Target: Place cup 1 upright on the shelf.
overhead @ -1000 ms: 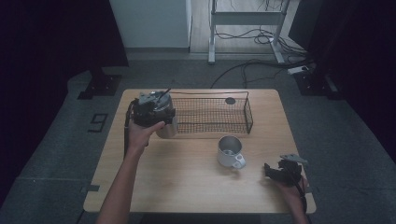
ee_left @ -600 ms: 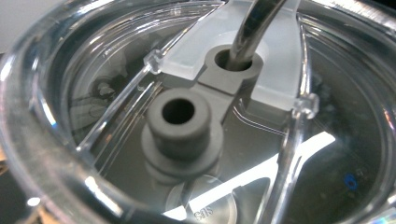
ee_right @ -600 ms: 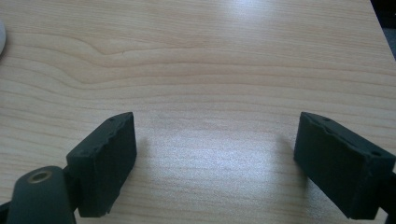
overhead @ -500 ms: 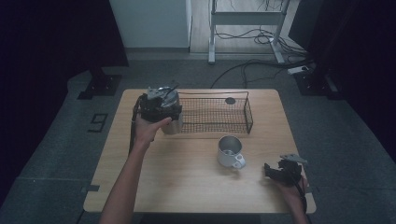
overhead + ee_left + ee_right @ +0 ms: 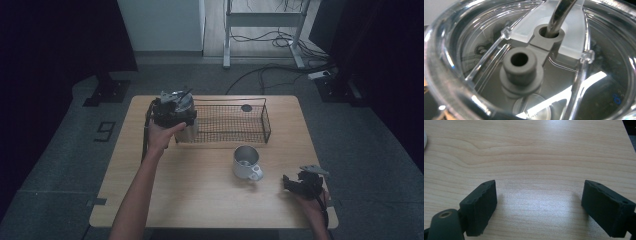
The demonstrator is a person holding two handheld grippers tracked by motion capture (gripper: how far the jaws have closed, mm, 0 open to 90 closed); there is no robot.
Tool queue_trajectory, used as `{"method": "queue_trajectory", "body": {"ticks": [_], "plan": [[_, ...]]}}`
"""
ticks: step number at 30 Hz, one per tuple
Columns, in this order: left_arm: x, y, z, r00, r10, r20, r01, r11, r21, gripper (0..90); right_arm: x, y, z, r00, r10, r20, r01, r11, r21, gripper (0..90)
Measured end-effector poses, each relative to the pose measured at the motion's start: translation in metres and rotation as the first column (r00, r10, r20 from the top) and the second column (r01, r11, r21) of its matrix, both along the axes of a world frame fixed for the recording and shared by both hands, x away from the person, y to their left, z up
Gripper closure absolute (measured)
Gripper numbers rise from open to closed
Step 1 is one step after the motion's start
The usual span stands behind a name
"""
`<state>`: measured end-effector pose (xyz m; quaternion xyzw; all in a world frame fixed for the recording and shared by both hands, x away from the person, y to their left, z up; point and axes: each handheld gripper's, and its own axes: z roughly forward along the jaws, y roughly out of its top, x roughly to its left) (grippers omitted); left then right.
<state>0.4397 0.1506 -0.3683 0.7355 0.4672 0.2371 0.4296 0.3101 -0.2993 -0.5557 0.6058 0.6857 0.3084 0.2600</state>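
Jar lifted to basket's left end
L gripper carried it up & inward since 1s ago, jaw state can't tell; R gripper idle on table, jaws spread; probably going into basket.

The one sign that can be read is a large dark figure "9" marked on the grey floor, just left of the wooden table as the high view shows it. It stands with its top toward the far wall.

In the left gripper view a small blue mark sits on the clear plastic lid at the lower right, and faint raised lettering shows on a clear round disc near the bottom edge; both are too small and blurred to read.
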Motion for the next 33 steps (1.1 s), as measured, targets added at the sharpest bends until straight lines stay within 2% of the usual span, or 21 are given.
{"method": "queue_trajectory", "body": {"ticks": [15, 20, 25, 33], "plan": [[0.015, -0.014, 0.003, 0.9998, -0.016, 0.006, 0.016, 0.9996, 0.025, 4.0, 0.0, 0.0, 0.0, 1.0, 0.0, 0.0, 0.0, 1.0, -0.001, 13.0], [0.019, -0.019, 0.005, 0.9997, -0.023, 0.006, 0.023, 0.9997, 0.002, 4.0, -0.001, 0.0, 0.0, 1.0, -0.002, -0.001, 0.002, 1.0, -0.001, 13.1], [0.023, -0.021, 0.005, 0.9998, -0.021, 0.004, 0.021, 0.9997, 0.013, 4.0, -0.001, 0.0, 0.0, 1.0, -0.002, -0.001, 0.002, 1.0, -0.002, 13.0], [0.03, -0.02, 0.007, 0.9999, -0.01, 0.006, 0.01, 0.9999, -0.006, 4.0, -0.001, 0.0, 0.0, 1.0, -0.002, -0.001, 0.002, 1.0, -0.002, 13.1]]}}
